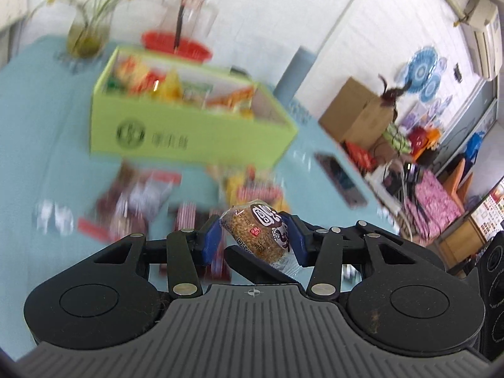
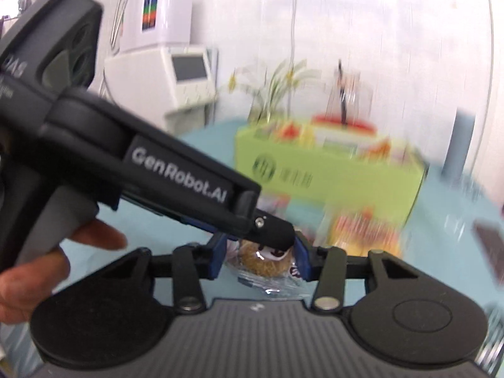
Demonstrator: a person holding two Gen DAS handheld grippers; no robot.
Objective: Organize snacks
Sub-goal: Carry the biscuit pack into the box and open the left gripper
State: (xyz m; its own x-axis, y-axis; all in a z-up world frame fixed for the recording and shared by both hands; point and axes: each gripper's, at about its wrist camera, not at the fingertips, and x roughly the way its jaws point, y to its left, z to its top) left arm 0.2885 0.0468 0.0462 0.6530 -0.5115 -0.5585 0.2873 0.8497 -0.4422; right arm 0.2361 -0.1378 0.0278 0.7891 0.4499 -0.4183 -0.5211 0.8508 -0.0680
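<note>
Table [image 1: 37, 119]: covered in a light blue cloth, carrying all items noted below.

Box [image 1: 189, 132]: lime green, open-topped, standing toward the far side of the table; blurred packets fill its interior. A vase [image 1: 88, 31] and a red dish [image 1: 176, 44] stand behind it at the far edge.

Loose packets [image 1: 138, 195]: scattered on the cloth just in front of the box (too blurred to identify singly). A phone [image 1: 340, 179] lies near the right edge.

Left gripper [image 1: 255, 239]: blue pads clamped on a snack [image 1: 260, 236], a round, brown, seed-coated cake in clear wrap, held off the table.

Right gripper [image 2: 261, 258]: its pads bracket the same snack [image 2: 264, 261], one on each side; whether they press it cannot be told. The left gripper's finger crosses in from the left, on top of the snack.
</note>
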